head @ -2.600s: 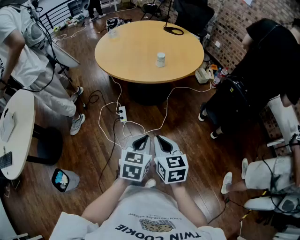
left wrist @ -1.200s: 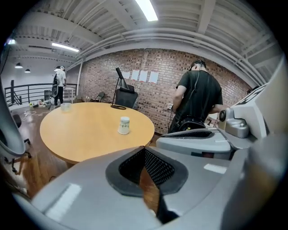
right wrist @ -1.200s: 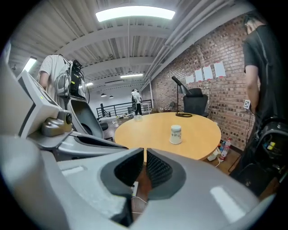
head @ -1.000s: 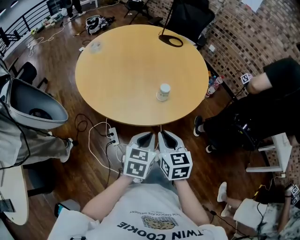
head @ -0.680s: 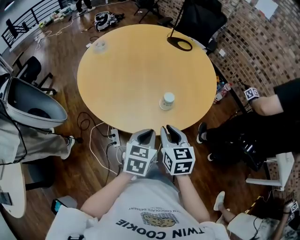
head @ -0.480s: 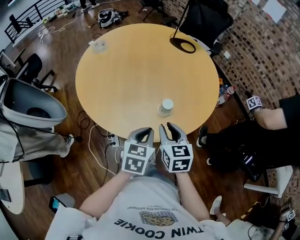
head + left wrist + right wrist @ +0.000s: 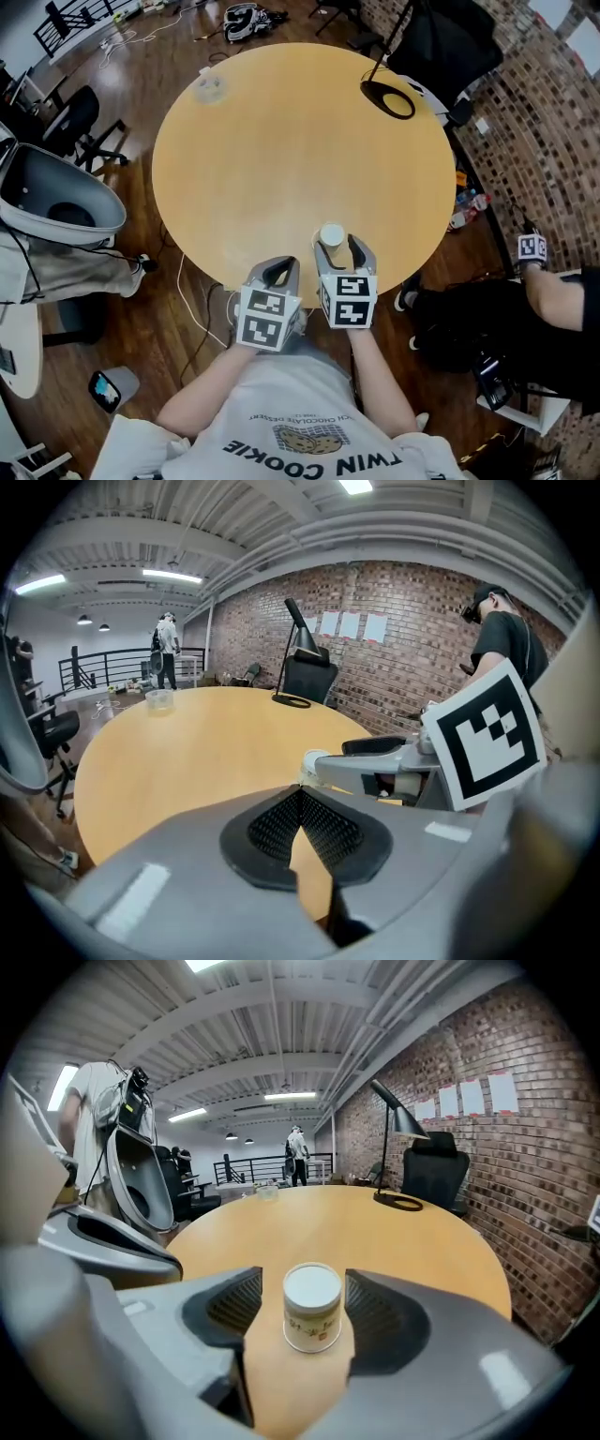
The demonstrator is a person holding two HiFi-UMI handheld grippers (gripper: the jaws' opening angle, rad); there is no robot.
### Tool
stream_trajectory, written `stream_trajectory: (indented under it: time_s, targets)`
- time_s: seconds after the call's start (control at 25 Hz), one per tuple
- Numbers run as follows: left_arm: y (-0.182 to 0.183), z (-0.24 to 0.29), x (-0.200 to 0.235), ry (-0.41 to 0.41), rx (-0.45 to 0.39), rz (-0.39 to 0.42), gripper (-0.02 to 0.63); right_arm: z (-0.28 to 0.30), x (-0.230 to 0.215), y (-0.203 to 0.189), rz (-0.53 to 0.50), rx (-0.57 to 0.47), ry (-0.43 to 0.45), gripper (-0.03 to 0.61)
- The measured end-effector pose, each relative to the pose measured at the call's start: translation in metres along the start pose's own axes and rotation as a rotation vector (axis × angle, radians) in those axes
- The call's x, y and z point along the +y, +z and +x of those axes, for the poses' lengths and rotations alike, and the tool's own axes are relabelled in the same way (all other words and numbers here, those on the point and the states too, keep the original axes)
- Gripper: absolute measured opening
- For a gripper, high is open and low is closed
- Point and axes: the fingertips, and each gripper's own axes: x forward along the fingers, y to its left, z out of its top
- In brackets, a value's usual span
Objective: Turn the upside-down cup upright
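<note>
Noting from the head view: the upside-down paper cup (image 7: 331, 234) stands on the round wooden table (image 7: 281, 141), close to the table's near edge. The right gripper (image 7: 341, 251) reaches over that edge with a jaw on either side of the cup. The left gripper (image 7: 275, 274) sits at the same edge, just beside the right one. Risk: with so little table behind it, a cup knocked towards the person goes to the floor.

Left gripper view: jaws pressed together, nothing between them. The right gripper's jaw is very near. Risk: the two tools collide when the right wrist rolls to invert the cup.

Right gripper view: jaws are opening, with the cup centred between the pads and neither pad touching it. The cup's narrow base is uppermost and the wider rim is down on the table. Risks, by my reading:
- One pad landing first shoves or tips the light cup.
- A grip high on the taper slides off.
- A hard squeeze buckles the paper wall.
</note>
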Motion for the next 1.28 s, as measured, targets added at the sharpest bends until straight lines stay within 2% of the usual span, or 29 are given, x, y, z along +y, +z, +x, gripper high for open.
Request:
stream_trajectory:
  time_s: [0.36,0.6,0.72,0.84,1.08,1.28]
  targets:
    - [0.005,0.014,0.012,0.052,0.011,-0.005,0.003,0.035,-0.003,-0.01,-0.064,0.065,0.022,0.272]
    - [0.01,0.018,0.019,0.039,0.006,-0.017,0.003,0.042,-0.002,-0.018,-0.122,0.114,0.021,0.262]
    - [0.01,0.016,0.026,0.029,0.013,-0.017,0.003,0.041,0.002,-0.014,-0.098,0.117,0.018,0.261]
    - [0.009,0.016,0.039,0.025,0.015,-0.03,0.003,0.039,0.011,-0.003,-0.014,0.085,0.037,0.261]
    - [0.005,0.011,0.071,0.042,0.0,-0.059,0.003,0.043,0.054,0.008,0.229,0.055,0.173,0.261]
    - [0.002,0.004,0.088,0.048,-0.007,-0.09,0.003,0.05,0.072,0.004,0.52,0.044,0.269,0.261]
